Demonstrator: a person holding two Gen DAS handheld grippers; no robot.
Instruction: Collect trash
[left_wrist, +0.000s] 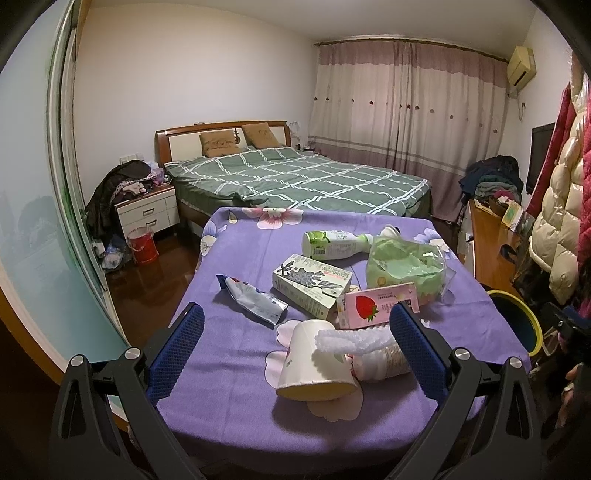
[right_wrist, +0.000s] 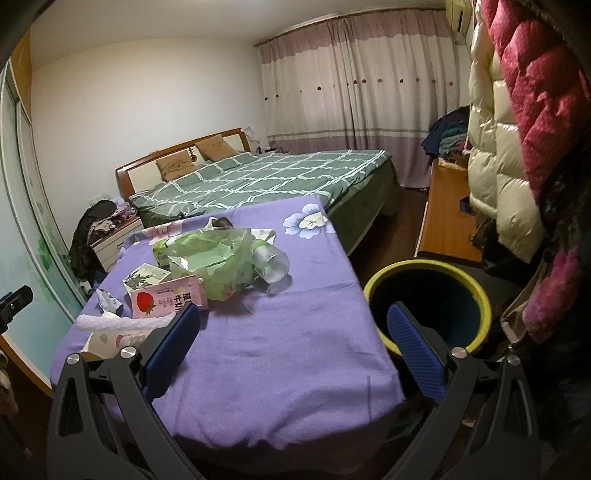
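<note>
Trash lies on a table under a purple flowered cloth (left_wrist: 236, 258): a tipped white paper cup (left_wrist: 314, 365), white foam wrap (left_wrist: 354, 341), a strawberry milk carton (left_wrist: 376, 308), a green-white carton (left_wrist: 310, 286), a foil wrapper (left_wrist: 251, 301), a plastic bottle (left_wrist: 332, 243) and a green plastic bag (left_wrist: 402, 269). My left gripper (left_wrist: 295, 328) is open, just above the cup. My right gripper (right_wrist: 293, 325) is open and empty over the table's right edge, beside a yellow-rimmed bin (right_wrist: 428, 295). The carton (right_wrist: 166, 301), bag (right_wrist: 218, 262) and a clear cup (right_wrist: 273, 262) show there.
A bed (left_wrist: 295, 177) with a green checked cover stands behind the table. A nightstand (left_wrist: 147, 212) with clothes and a red bucket (left_wrist: 142, 243) are at left. A wooden desk (right_wrist: 443, 218) and hanging puffer coats (right_wrist: 509, 166) are at right.
</note>
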